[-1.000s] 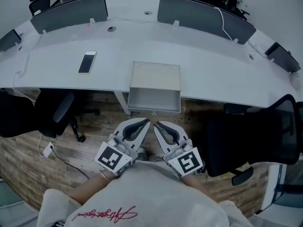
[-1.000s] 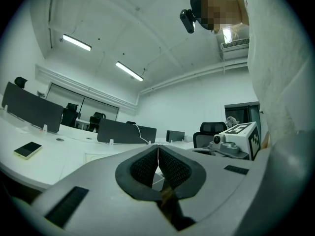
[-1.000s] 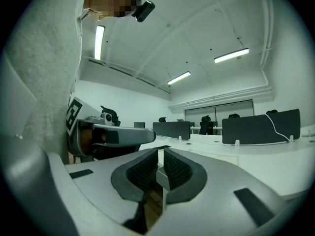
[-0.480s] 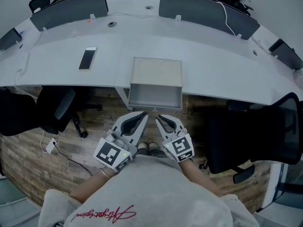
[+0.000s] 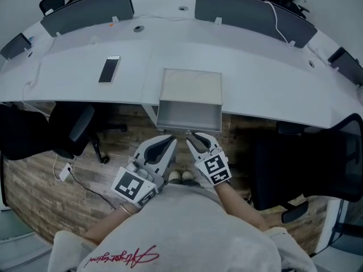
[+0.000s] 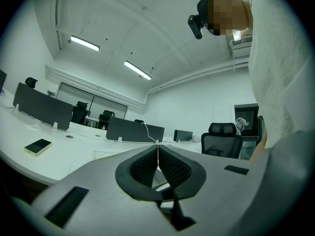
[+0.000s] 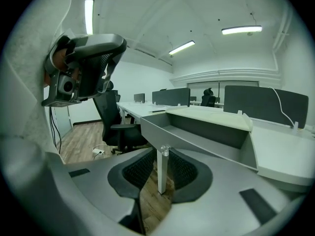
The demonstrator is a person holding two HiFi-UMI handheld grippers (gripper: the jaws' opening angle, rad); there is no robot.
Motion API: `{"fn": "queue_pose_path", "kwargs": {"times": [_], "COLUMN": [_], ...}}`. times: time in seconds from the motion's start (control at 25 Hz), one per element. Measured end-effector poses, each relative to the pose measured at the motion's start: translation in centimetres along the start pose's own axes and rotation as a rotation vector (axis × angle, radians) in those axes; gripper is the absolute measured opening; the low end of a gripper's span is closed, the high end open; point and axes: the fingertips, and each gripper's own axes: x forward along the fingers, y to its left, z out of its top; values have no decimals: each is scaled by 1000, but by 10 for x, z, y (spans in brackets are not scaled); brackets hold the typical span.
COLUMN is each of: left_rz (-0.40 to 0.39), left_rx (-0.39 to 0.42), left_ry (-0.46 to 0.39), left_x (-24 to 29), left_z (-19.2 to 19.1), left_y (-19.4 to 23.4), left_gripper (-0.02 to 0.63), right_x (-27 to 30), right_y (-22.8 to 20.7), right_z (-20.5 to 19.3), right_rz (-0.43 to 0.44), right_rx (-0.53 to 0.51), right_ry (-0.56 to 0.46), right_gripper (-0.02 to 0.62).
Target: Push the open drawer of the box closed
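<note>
Right gripper jaws slightly apart, tips right at the clear knob on the open drawer front; contact unclear.

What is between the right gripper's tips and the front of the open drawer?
Only the small knob on the drawer front, just ahead of the right gripper. Otherwise the stretch is bare; the right gripper view shows this.

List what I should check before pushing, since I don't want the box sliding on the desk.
1. Drawer open, needs pushing: ok.
2. Drawer interior empty, nothing sticking out: ok.
3. Right gripper at the drawer front, knob at its tips: ok.
4. Right gripper touching the front: cannot tell.
5. Left gripper shut and empty: ok.
6. Box steadied by a gripper: not ok, neither touches it.
</note>
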Motion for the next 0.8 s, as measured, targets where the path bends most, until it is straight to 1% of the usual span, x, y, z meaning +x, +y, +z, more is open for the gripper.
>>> {"fn": "queue_pose_path", "kwargs": {"times": [0.2,0.44,0.56,0.8], "left_rz": [14,31,41,47], "left_rx": [6,8,6,14], "left_ry": [-7,-12,-25,-29], "left_x": [0,2,6,7], "left_z": [3,5,10,11], "left_y": [4,9,11,14], "left_gripper": [18,18,18,18], "right_x": [8,11,11,10], "right_y": [-1,-4,-6,-8], "right_z": [-3,-2,-2,-1], "right_rz": [1,-4,-7,7], "right_rx": [-5,-49,-50,-52], "right_ry": [13,7,6,9], "right_gripper": [81,81,61,57]}}
